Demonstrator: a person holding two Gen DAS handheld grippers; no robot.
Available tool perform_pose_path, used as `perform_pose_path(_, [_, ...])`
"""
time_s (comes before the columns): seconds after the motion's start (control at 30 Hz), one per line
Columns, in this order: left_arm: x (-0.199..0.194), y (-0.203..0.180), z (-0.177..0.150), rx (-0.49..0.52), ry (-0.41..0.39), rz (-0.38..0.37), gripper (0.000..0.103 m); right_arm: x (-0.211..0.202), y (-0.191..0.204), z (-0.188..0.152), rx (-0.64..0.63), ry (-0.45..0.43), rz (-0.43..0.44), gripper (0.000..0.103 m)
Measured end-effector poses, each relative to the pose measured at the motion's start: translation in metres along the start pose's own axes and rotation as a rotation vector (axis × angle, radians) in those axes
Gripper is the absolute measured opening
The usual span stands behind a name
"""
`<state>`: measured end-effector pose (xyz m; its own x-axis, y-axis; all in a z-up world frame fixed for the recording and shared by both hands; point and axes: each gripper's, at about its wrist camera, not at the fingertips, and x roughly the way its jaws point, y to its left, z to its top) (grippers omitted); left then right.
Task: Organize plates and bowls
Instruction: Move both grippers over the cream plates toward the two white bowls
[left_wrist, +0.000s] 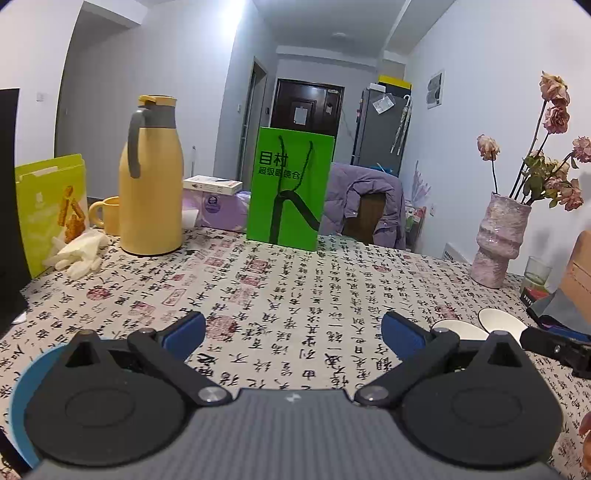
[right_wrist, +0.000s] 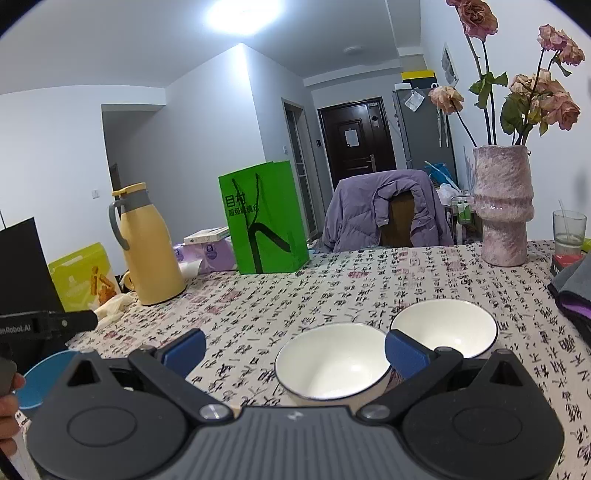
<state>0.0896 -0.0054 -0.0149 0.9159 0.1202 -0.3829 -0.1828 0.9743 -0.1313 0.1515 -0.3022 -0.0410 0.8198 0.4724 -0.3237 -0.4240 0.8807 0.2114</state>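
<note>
Right gripper (right_wrist: 293, 343) stands with its blue-padded jaws spread wide and holding nothing, poised low over the patterned tablecloth (right_wrist: 332, 291). Nearer white bowl (right_wrist: 330, 365) sits upright directly ahead, between the fingers but offset toward the right one, whose pad (right_wrist: 404, 354) overlaps its rim in this view; whether pad and rim touch cannot be told. Second white bowl (right_wrist: 443, 325) stands just beyond and to the right, close beside the first, with contact between the two hidden behind that finger. Both bowls appear empty and round, so no long axis governs the approach; judged from this, the coming move turns on centring the nearer rim between the jaws, a small shift rightward. Left gripper (left_wrist: 293, 334) is likewise wide and empty, aimed at bare cloth, with the two bowls (left_wrist: 480, 325) off to its right, partly cut off by its own finger; the right hand is plainly the nearer one. Blue plate (right_wrist: 44, 376) lies at the left edge of the table, largely covered by gripper bodies in both views, so its full outline and contents cannot be made out. Yellow flask (left_wrist: 151, 177), green paper bag (left_wrist: 288, 192) and pink vase (right_wrist: 504, 206) stand well apart at the far side.
</note>
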Motion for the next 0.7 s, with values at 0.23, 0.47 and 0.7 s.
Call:
perform_pose_path(0.23, [0.010, -0.015, 0.008, 0.008, -0.010, -0.013, 0.103, 0.011, -0.009, 0.019, 0.009, -0.005, 0.005, 0.103])
perform_pose_path(0.47, [0.023, -0.024, 0.016, -0.009, 0.000, -0.025, 0.103, 0.023, -0.017, 0.039, 0.015, -0.016, 0.020, 0.103])
perform_pose_path(0.7, [0.038, -0.033, 0.021, -0.027, 0.019, -0.027, 0.103, 0.037, -0.030, 0.054, 0.035, -0.003, 0.024, 0.103])
